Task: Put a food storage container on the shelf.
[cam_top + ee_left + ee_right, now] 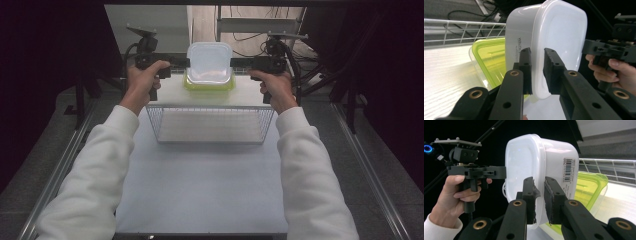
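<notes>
Step in hand: a white container is held up between both grippers, tipped on edge so its broad face looks toward the person, and the aim looks like bringing it down onto or beside the green-rimmed container
White container: raised just above the green-rimmed container, apparently clear of it, and beyond the far rim of the wire basket
Green-rimmed container: resting on the counter, directly under the white container
Left gripper: jaws clenched on the rim of the white container at its left edge
Right gripper: jaws clenched on the rim at the opposite edge of the white container
Wire basket: on the counter, on the near side of the green-rimmed container, nothing inside it
Doing it well: keep both hands level with each other so the white container does not twist in the narrow rim grips; lower the two sides together, line its corners up over the green-rimmed container before letting it settle
Risk: each grip takes only a thin lip of smooth plastic, so an uneven pull from one hand could slip the rim out
</notes>
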A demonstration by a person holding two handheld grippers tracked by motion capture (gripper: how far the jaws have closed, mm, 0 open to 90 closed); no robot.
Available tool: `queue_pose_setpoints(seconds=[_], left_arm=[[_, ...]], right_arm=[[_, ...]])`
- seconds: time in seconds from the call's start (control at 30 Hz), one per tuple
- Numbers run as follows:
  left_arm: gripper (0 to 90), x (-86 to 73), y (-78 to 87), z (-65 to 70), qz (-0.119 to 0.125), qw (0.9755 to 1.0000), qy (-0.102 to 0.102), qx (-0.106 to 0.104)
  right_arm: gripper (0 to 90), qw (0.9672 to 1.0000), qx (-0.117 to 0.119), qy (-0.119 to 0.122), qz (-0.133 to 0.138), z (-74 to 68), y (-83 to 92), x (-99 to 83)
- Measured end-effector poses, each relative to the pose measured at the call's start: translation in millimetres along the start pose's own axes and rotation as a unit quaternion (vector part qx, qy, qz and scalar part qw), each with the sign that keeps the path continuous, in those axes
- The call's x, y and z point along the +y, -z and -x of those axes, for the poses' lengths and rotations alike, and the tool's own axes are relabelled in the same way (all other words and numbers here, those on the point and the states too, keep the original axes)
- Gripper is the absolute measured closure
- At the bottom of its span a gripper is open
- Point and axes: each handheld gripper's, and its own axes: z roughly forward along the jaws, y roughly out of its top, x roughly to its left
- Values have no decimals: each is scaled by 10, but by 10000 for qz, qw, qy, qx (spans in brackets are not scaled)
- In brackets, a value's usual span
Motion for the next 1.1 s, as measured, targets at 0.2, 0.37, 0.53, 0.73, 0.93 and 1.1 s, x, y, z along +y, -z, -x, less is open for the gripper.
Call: queue_pose_setpoints(seconds=[0.2,0.37,0.53,0.73,0.93,1.1], left_arm=[[774,77,-73,-109,-80,9992,359,-145],[759,111,-122,-164,-82,9981,556,-259],[753,123,-142,-213,-58,9964,742,-395],[729,134,-173,-265,-15,9947,921,-446],[716,118,-165,-275,-55,9944,925,-513],[709,89,-141,-247,-100,9949,870,-493]], right_arm=[[745,9987,-93,-492,-101,118,-78,72],[718,9966,-47,-811,-157,221,-128,99],[720,9933,7,-1152,-92,314,-160,120],[710,9903,-41,-1383,-141,355,-206,158],[706,9876,50,-1551,-242,370,-205,161],[706,9877,59,-1534,-296,354,-187,146]])
